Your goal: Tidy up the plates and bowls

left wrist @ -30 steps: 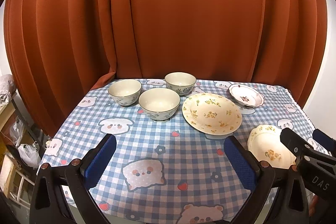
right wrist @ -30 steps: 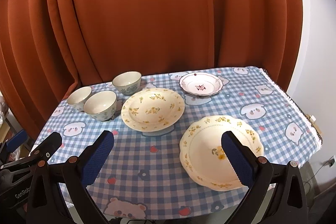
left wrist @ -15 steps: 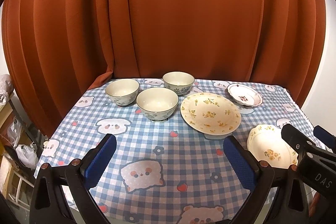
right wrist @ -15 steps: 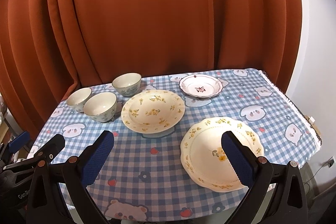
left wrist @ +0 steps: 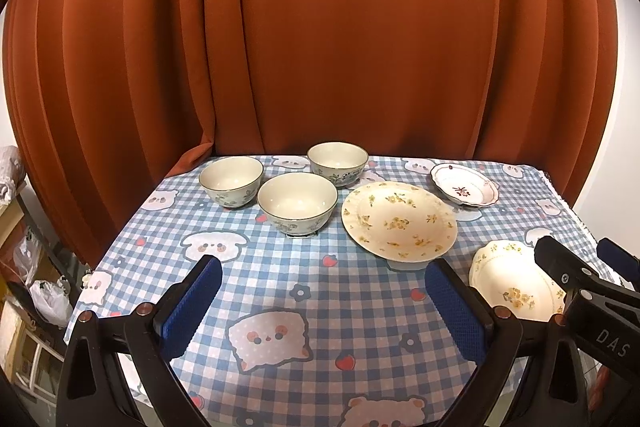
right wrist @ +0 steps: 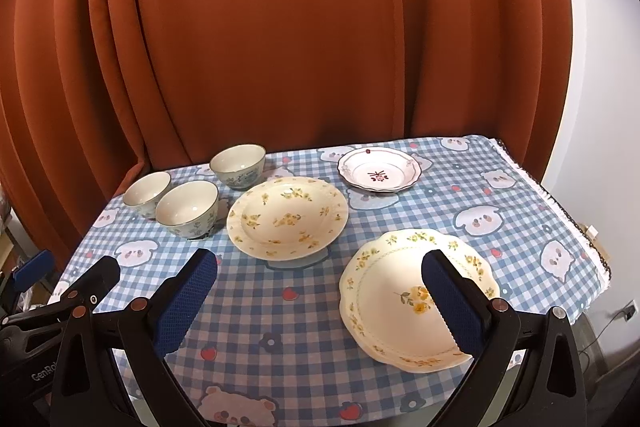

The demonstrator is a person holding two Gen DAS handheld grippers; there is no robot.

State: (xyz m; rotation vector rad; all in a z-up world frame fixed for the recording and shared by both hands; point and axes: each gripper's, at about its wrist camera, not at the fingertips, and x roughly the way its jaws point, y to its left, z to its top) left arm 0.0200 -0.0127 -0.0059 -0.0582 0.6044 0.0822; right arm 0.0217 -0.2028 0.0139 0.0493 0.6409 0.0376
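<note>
Left wrist view: left tool (left wrist: 320,301) spread wide, empty, held above the near edge of the bench (left wrist: 280,287); same span as a second ago, only drawn back a touch, so the crockery sits slightly smaller and farther off. Right wrist view: right tool (right wrist: 320,301) likewise wide open and empty, poised over the scalloped plate (right wrist: 404,291) at the near right, nothing touched. Beyond, no piece moved: three bowls (left wrist: 297,202) clustered apart at the far left, none nested; large floral plate (left wrist: 399,221) at centre; small red-motif plate (left wrist: 464,184) at the far right, clear of the others. Judged from this: sorting not yet begun, both tools merely settling before a first reach; probably nesting bowls on the left, stacking plates on the right.
</note>
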